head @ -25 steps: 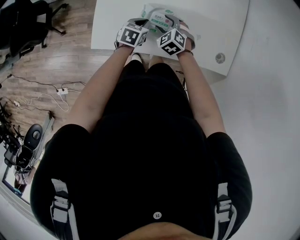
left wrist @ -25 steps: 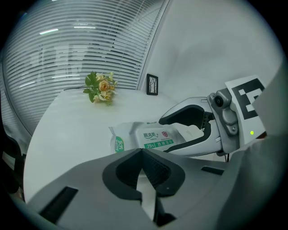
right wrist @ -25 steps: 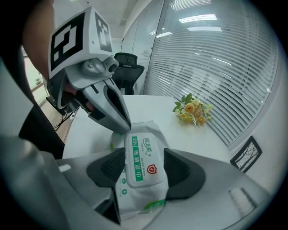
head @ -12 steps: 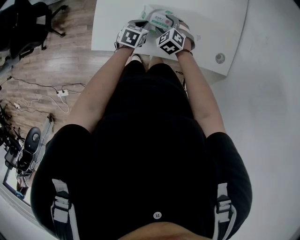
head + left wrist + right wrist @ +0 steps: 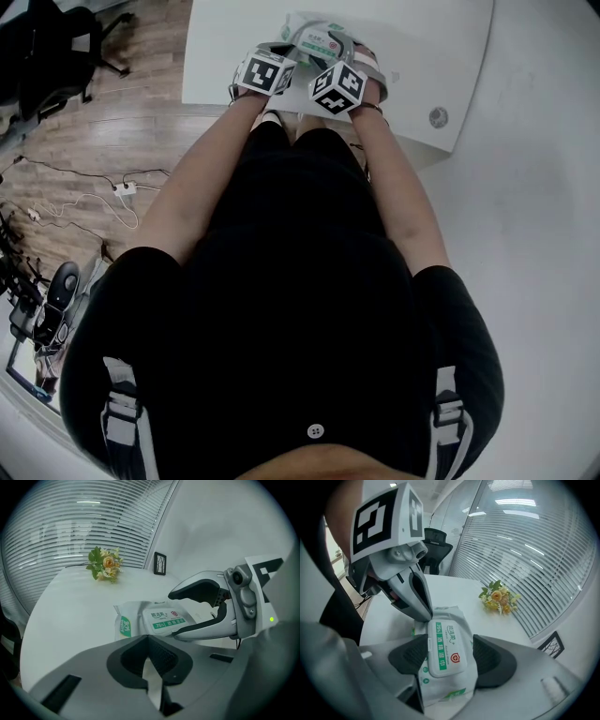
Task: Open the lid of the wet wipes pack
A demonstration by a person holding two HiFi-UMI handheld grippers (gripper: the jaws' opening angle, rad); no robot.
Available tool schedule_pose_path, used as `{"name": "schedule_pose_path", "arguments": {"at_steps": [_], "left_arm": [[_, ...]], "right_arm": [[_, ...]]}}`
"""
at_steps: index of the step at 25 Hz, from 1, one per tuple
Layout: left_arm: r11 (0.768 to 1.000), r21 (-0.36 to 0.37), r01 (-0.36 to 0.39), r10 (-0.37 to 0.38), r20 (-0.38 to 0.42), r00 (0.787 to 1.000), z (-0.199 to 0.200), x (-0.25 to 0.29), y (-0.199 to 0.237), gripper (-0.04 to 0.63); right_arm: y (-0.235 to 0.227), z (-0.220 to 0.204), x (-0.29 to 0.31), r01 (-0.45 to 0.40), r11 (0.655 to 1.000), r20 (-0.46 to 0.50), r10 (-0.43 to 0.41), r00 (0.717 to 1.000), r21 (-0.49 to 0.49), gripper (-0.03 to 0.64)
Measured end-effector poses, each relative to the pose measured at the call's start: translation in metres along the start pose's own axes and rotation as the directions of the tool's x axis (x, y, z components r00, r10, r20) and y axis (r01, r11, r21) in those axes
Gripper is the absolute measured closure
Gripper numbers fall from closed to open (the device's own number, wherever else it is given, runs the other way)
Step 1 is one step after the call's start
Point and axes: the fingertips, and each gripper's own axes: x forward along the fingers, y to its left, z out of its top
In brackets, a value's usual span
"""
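Observation:
A white and green wet wipes pack [image 5: 309, 21] [image 5: 154, 620] [image 5: 445, 653] lies on the white table [image 5: 225, 37], its flat lid down. My right gripper [image 5: 325, 42] [image 5: 451, 656] is open, a dark pad on either side of the pack and lid, not squeezing them. In the left gripper view the right gripper [image 5: 172, 614] reaches in from the right with its fingers above and below the lid. My left gripper [image 5: 281, 47] [image 5: 150, 641] [image 5: 424, 616] is shut, pinching the thin edge at the pack's end.
A small bunch of flowers [image 5: 105, 565] [image 5: 499, 597] and a small black picture frame [image 5: 160, 563] stand at the table's far side by the blinds. An office chair [image 5: 436, 541] stands off the table's end. Cables [image 5: 94, 197] lie on the wooden floor at the left.
The right gripper's marker cube has rolled a little and shifted slightly left. The left gripper and the pack keep their places.

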Motion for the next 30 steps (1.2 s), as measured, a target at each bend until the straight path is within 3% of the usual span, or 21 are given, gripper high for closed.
{"name": "schedule_pose_path", "arguments": {"at_steps": [15, 30], "left_arm": [[1.0, -0.007, -0.012, 0.012, -0.009, 1.0, -0.001, 0.002, 0.016, 0.588], [1.0, -0.023, 0.021, -0.021, -0.008, 1.0, -0.002, 0.002, 0.006, 0.588]], "right_arm": [[-0.046, 0.03, -0.011, 0.097, 0.993, 0.091, -0.103, 0.99, 0.067, 0.35], [-0.093, -0.003, 0.003, 0.129, 0.981, 0.033, -0.136, 0.99, 0.147, 0.353]]}}
